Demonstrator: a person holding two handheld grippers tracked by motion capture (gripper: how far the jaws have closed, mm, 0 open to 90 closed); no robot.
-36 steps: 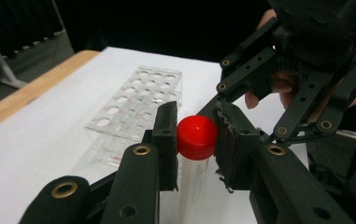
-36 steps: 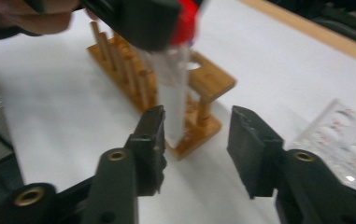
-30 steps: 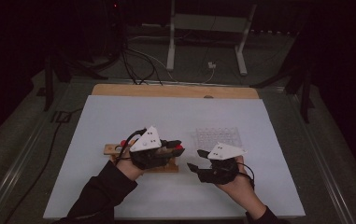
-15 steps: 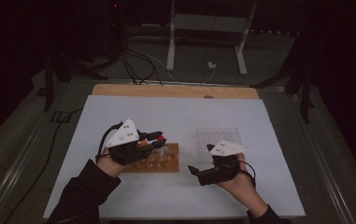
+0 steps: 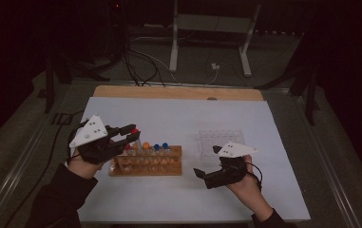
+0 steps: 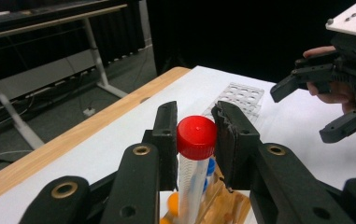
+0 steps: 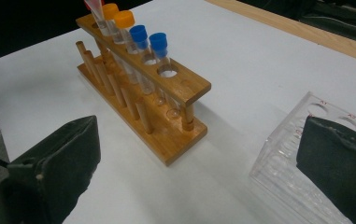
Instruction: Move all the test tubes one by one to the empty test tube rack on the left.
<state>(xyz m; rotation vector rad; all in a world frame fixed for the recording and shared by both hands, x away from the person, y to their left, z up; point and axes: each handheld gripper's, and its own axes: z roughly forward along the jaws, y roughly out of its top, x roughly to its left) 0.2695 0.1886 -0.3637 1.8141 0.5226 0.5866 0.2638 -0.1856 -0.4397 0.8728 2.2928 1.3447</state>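
Left gripper view: left gripper (image 6: 195,140) clamps the red-capped tube (image 6: 195,154) at its cap; tilting risks slippage onto the wooden rack (image 7: 143,93). Right gripper (image 5: 206,161) stands released.

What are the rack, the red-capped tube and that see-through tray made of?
The rack looks like varnished wood: warm grain and round dowels. The red-capped tube seems to be clear plastic, perhaps glass, with printed marks and a smooth matt plastic cap. The see-through tray looks like moulded clear plastic, glossy, with round holes.
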